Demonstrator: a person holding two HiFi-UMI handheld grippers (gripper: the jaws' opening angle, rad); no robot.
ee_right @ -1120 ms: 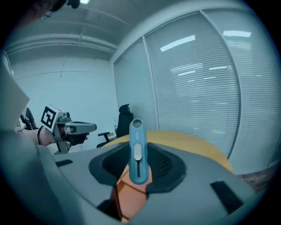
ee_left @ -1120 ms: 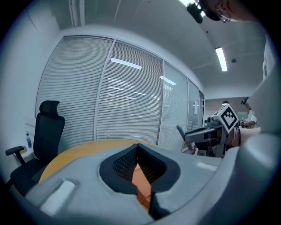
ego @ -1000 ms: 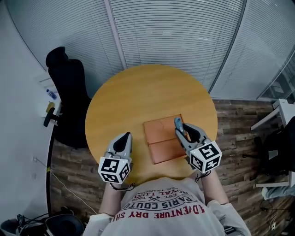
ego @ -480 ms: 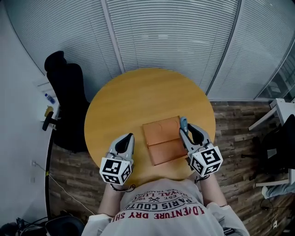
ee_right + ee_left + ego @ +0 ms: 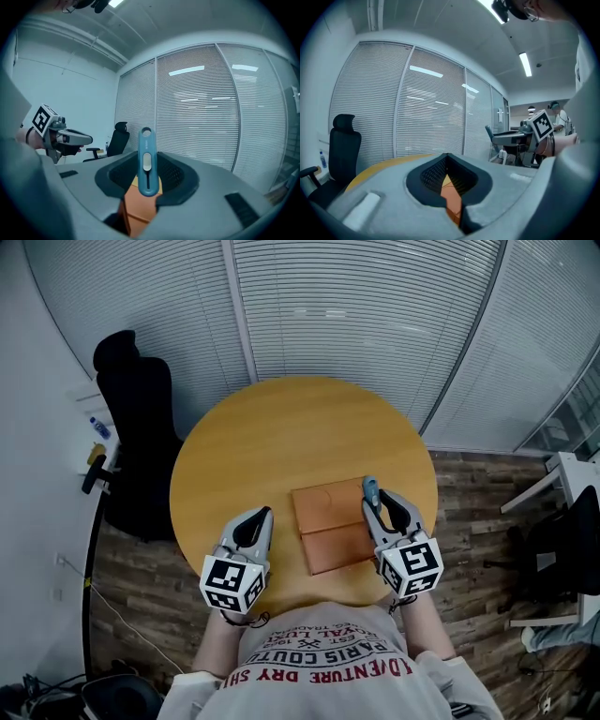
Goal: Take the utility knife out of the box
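We flag: utility knife (image 5: 146, 161) may slip.
Right gripper (image 5: 371, 502) is clamped on its near end only, beside the box (image 5: 328, 521) right edge, so it could pivot out. Left gripper (image 5: 262, 515) closed, empty.

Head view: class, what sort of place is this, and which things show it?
Probably an office meeting room: a round wooden table, a black office chair beside it, and partition walls with blinds behind.
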